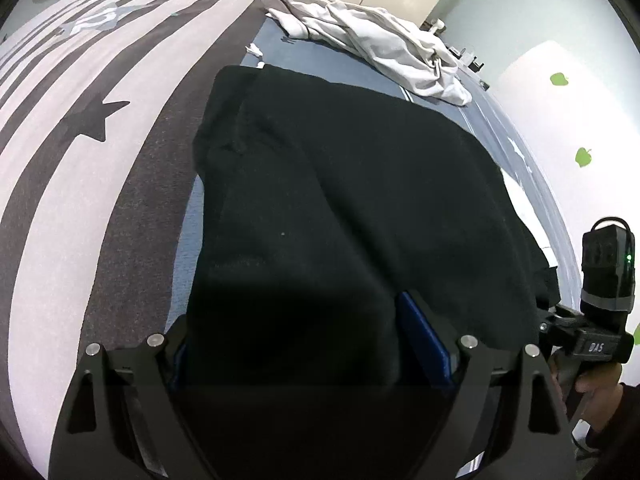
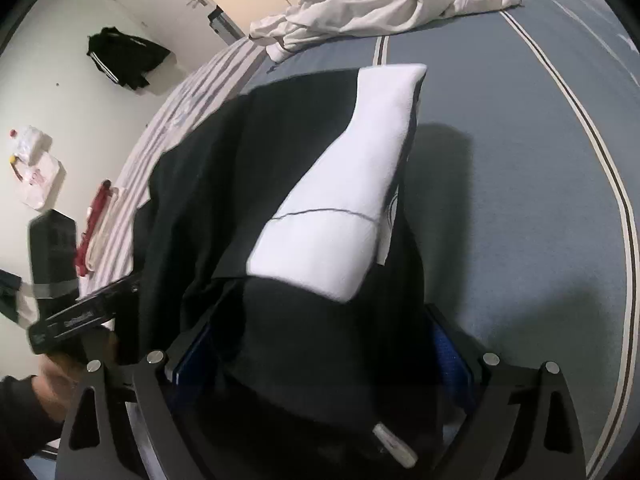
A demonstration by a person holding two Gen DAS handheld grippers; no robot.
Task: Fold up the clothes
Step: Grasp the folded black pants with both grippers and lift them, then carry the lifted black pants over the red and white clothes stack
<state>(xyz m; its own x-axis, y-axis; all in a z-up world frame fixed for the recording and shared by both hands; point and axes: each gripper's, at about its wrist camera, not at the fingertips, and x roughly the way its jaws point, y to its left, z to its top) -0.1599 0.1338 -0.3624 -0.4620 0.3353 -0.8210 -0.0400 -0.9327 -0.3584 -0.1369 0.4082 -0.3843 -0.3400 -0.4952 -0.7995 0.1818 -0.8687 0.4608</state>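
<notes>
Black garment point(image 1: 340, 184) with white panel point(image 2: 352, 184) lies on the blue bed cover point(image 2: 520, 168), near edge raised. Left gripper point(image 1: 292, 344) and right gripper point(image 2: 320, 356) each clamp that edge between their fingers. White garment point(image 1: 372, 40) crumpled at far edge.

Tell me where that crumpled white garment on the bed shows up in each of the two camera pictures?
Left wrist view: the white garment lies at the top centre, beyond the black garment held by the left gripper.
Right wrist view: it lies along the top edge, centre to right, on the blue bedspread.
Shared landmark: the black garment, in front of it in both views.
</notes>
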